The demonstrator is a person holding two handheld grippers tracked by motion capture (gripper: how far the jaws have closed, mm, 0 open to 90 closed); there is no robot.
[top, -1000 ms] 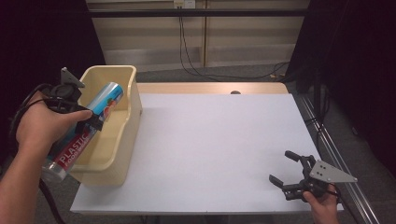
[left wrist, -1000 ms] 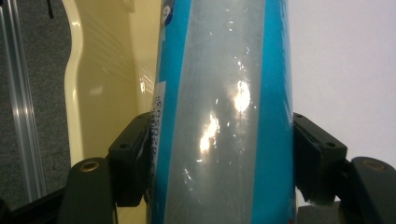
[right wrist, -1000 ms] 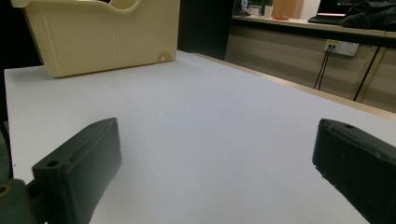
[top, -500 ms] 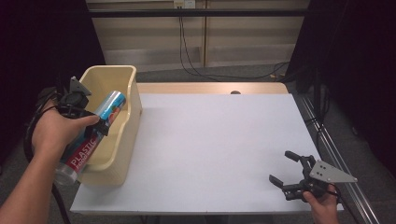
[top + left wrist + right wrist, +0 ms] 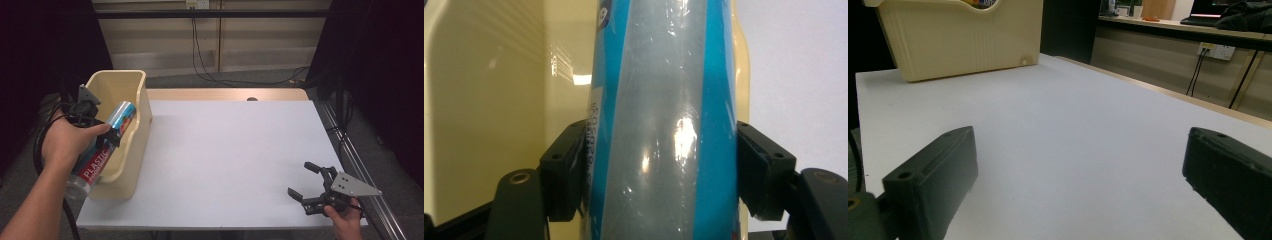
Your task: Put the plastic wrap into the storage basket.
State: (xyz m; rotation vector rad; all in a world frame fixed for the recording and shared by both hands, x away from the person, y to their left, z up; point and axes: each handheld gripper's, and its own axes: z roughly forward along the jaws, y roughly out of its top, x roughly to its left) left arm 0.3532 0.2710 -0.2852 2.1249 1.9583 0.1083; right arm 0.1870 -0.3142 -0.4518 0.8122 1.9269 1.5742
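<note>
Lowered since the earlier frame: plastic-wrap roll [image 5: 102, 147], stiff, light, slick-filmed, clamped mid-length by left gripper [image 5: 107, 136] over tub [image 5: 135, 150]; right gripper [image 5: 305, 182] unclenched, far from tub.

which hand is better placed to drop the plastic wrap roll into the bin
Left. The left claw is already shut on the plastic wrap roll, tilted over the yellow bin. The right claw sits open at the table's far corner.

Spread black fingers [image 5: 928, 185] frame the white table [image 5: 1073, 140] and cream bin [image 5: 958, 37].
</note>
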